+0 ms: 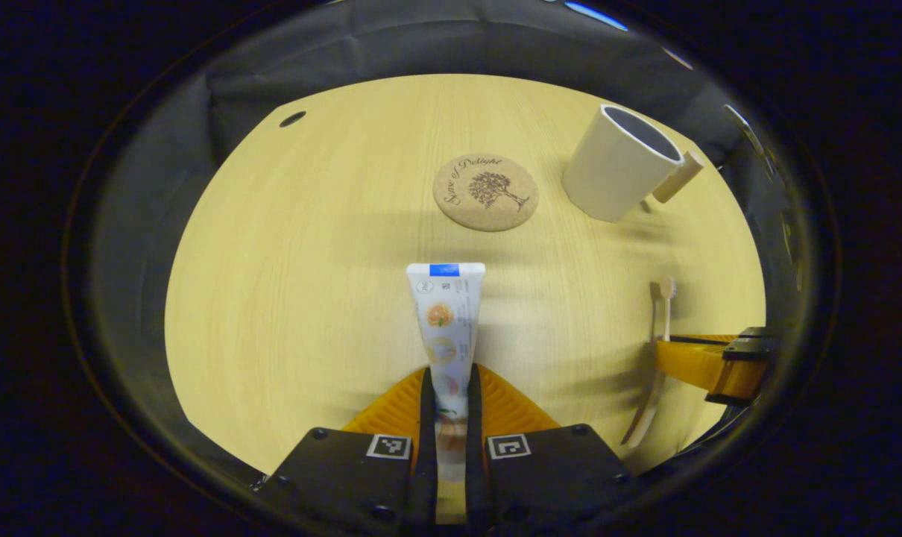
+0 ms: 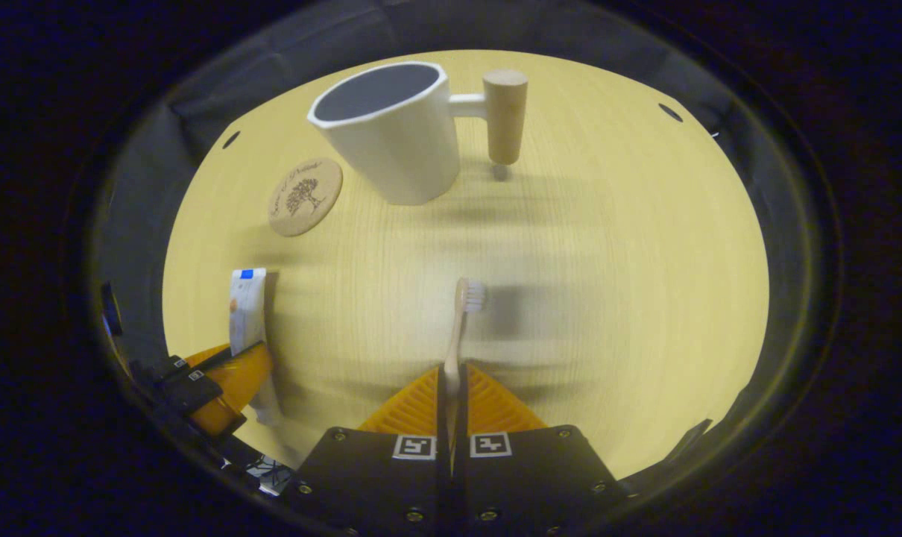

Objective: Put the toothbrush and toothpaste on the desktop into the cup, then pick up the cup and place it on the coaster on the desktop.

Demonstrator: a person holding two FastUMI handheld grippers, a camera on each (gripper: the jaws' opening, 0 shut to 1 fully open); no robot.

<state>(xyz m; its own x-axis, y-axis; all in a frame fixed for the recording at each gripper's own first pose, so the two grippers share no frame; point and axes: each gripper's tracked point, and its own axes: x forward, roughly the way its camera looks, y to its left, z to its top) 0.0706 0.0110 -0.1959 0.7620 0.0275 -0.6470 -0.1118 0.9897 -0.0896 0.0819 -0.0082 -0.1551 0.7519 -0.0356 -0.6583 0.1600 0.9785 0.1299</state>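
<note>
My left gripper (image 1: 451, 388) is shut on the white toothpaste tube (image 1: 446, 321), which sticks out forward over the wooden desktop (image 1: 309, 261). My right gripper (image 2: 452, 388) is shut on the handle of the wooden toothbrush (image 2: 462, 313), bristles pointing away. The white cup (image 2: 391, 134) with a wooden peg handle (image 2: 505, 115) stands upright at the far side, and the round cork coaster (image 2: 304, 197) lies just left of it. In the left gripper view the coaster (image 1: 485, 192) lies ahead, the cup (image 1: 621, 162) to its right, the toothbrush (image 1: 658, 350) and right gripper (image 1: 708, 365) at right.
The desktop (image 2: 607, 298) is round-edged with small dark holes (image 2: 671, 112) near its far corners. Black booth cloth (image 1: 421, 45) surrounds it. The left gripper (image 2: 227, 377) with the toothpaste (image 2: 247, 309) shows at the lower left of the right gripper view.
</note>
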